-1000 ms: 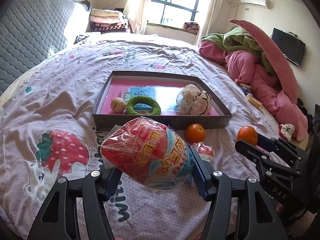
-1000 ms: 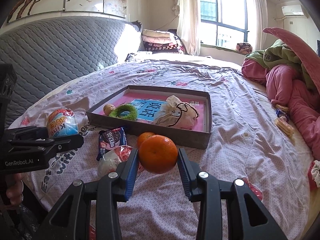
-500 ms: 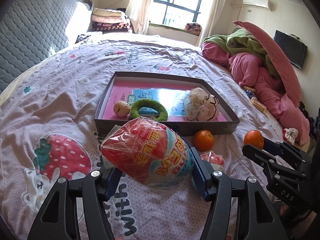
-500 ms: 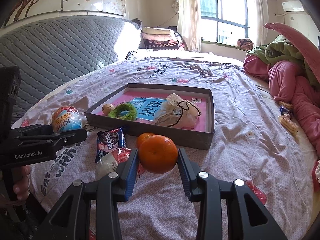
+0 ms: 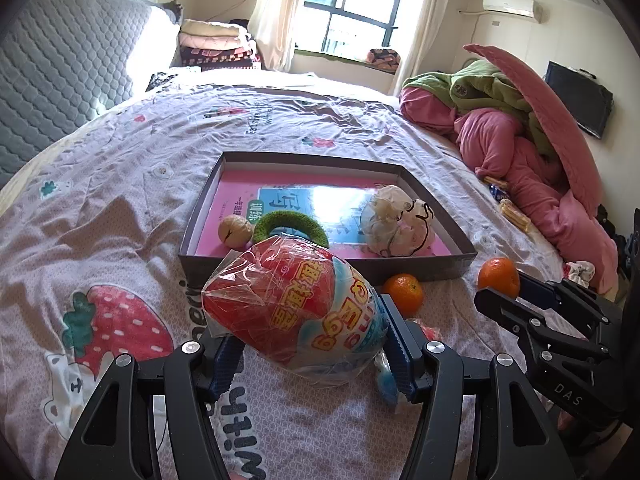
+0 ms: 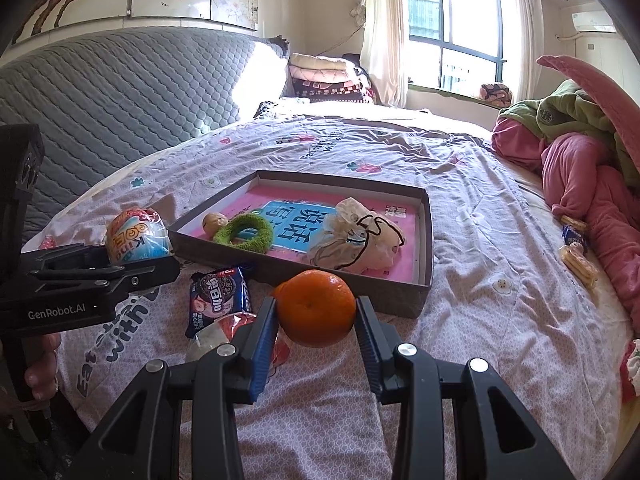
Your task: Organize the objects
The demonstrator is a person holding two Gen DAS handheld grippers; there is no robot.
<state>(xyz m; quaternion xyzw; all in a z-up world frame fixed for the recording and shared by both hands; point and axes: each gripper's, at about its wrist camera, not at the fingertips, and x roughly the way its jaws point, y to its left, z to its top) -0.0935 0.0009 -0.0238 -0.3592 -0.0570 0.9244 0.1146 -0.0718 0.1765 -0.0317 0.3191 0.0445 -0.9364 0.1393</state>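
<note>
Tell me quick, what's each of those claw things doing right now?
Left gripper: closed on the wrapped toy egg.
Right gripper: closed on an orange.

Orange tangerine [image 6: 316, 307]; red-blue wrapped egg [image 5: 294, 310]; green ring [image 5: 291, 227]; strawberry-print lilac bedsheet [image 5: 120, 208].

Bright window [image 5: 344, 12] daylight; edges perhaps fisheye-warped.

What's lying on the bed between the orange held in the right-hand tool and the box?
A second orange, loose on the bedspread against the box wall. The left camera shows it clearly; the held orange mostly hides it from the right camera.
</note>
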